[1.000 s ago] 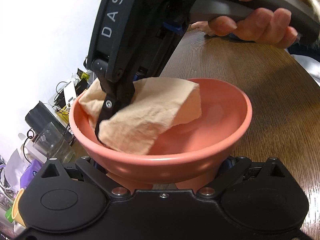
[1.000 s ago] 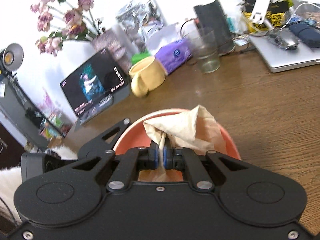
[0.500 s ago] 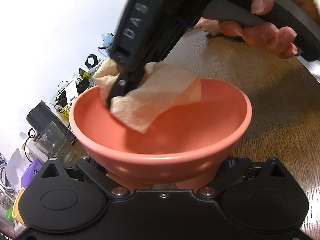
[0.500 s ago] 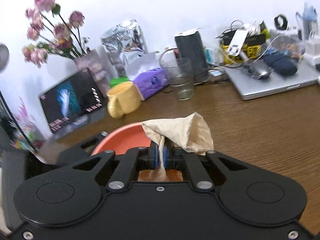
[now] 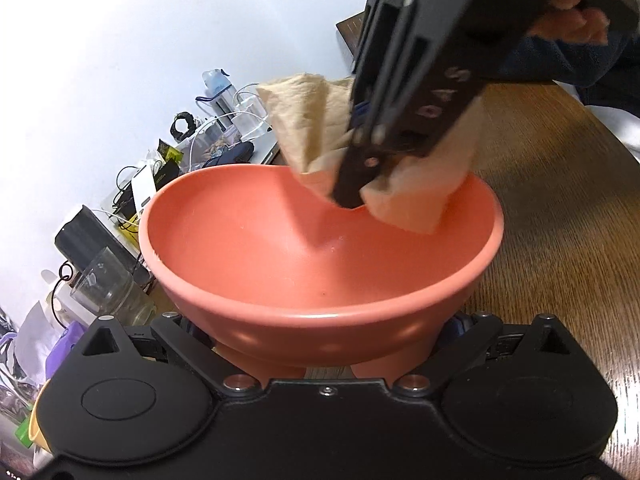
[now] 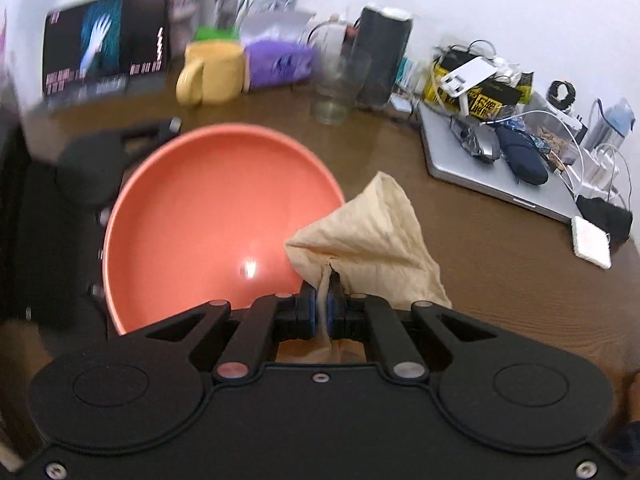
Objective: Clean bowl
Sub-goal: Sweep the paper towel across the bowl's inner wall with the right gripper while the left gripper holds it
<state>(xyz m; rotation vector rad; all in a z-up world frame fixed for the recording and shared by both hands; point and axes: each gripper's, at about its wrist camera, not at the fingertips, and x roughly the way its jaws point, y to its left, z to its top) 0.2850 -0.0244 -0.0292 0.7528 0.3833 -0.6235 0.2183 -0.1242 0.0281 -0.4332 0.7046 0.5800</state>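
Observation:
A salmon-pink bowl fills the left wrist view, and its inside looks bare and shiny. My left gripper is shut on the bowl's foot, one finger on each side. From the right wrist view the bowl lies to the left, with the left gripper at its far side. My right gripper is shut on a crumpled beige cloth. It hangs over the bowl's right rim. Seen from the left wrist, the right gripper points down over the far rim, with the cloth bunched around its tips.
The brown wooden table carries clutter along the wall: a lit tablet, a yellow mug, a purple pack, a glass and a grey laptop with small items on it. A white square pad lies at the right.
The right gripper has lifted the cloth from the bowl's left inner wall and carried it across to the far right rim, rolling as it went. The bowl stays in the left gripper's hold.

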